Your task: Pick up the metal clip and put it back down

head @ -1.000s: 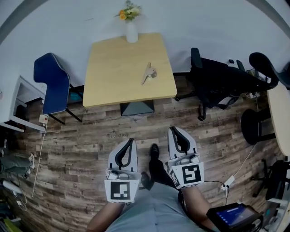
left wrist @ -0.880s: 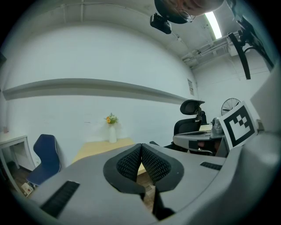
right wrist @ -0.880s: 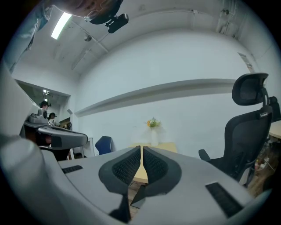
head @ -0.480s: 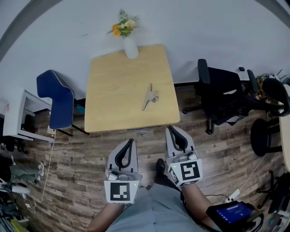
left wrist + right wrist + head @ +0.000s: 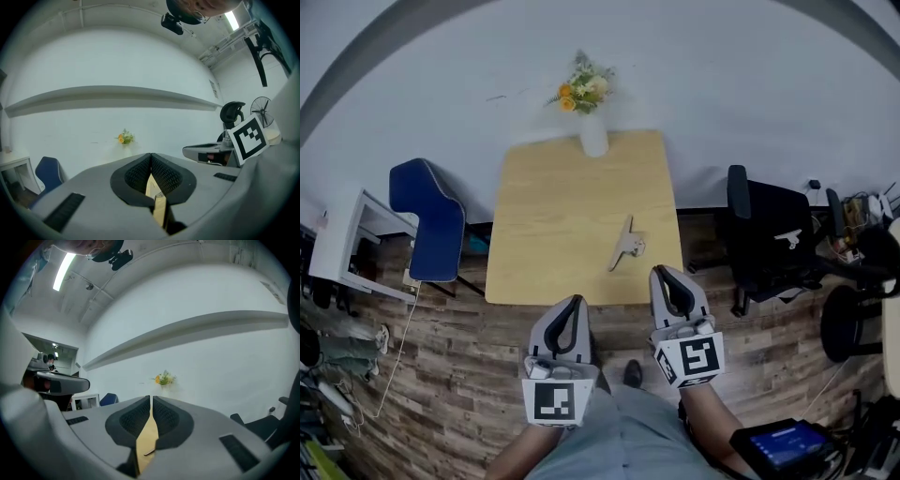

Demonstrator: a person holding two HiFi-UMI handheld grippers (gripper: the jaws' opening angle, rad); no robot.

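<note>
Far on the left I see a blue chair point(image 5: 428, 221) on the wood floor point(image 5: 441, 356). It has nothing to do with my job.

Next comes my left gripper point(image 5: 572, 303). Its two jaws are pressed together at the tips and there is nothing between them. It hangs in the air just in front of the near edge of the table point(image 5: 553, 225), not over it yet.

The table is bare yellow wood. At its far end stands a white vase point(image 5: 593, 142) with flowers point(image 5: 584, 84).

The metal clip point(image 5: 626, 246) lies flat on the table, near the front edge and over to the right side. Nothing is touching it.

My right gripper point(image 5: 667, 274) is just to the right of the clip and a bit closer to me, with its tip at the table's edge. Its jaws are pressed together too, and they hold nothing. Past it, on the far right, is a black chair point(image 5: 773, 240).

I think I am only getting close now, and the picking up has not begun. The right gripper is nearer the clip, so I would use that one. Next I must spread its jaws, reach over the clip, come down on it and squeeze.
</note>
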